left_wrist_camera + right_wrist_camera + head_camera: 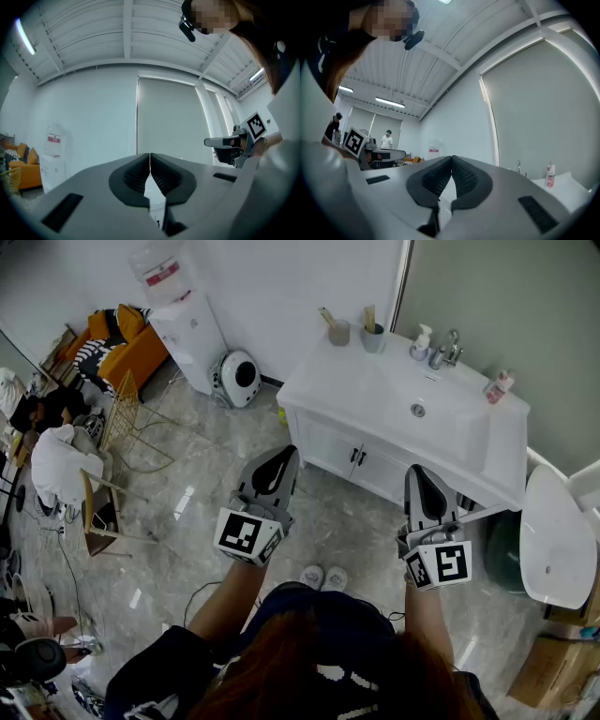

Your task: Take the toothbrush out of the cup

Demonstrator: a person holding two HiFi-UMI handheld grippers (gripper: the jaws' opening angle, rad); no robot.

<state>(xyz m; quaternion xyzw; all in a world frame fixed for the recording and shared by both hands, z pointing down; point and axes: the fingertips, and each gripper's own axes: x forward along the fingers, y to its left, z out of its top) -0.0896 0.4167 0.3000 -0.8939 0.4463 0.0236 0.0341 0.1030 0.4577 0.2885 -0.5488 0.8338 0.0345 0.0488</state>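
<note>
From the head view we look down on a grey marbled floor (187, 512) and a white vanity cabinet with a sunken basin (375, 418) set against a white wall. On its back left corner stand a grey-brown cup (339, 334) and, just beside it, a darker blue-grey cup (374, 339). A pale-handled toothbrush (327, 316) stands in the grey-brown cup. Its long axis is tilted, with the upper end leaning toward the picture's upper left. A pale upright stick (369, 317) stands in the darker cup, and we cannot tell whether it is a brush. A chrome tap (448, 348) rises behind the basin. The left gripper (286, 454) and right gripper (413, 471) are held out side by side on extended forearms, marker cubes toward us, both well apart from the cups.

In the left gripper view the tongs are pressed together with nothing between them. Beyond them we see the white wall, a grey roller blind (168, 117), a white water dispenser (54, 150) and an orange sofa (21, 168). The right gripper shows at the right edge.

In the right gripper view the tongs are likewise pressed together and empty. The tap and a small pink-labelled bottle (551, 174) stand on the vanity top at the right, and the left gripper shows at the left.
</note>
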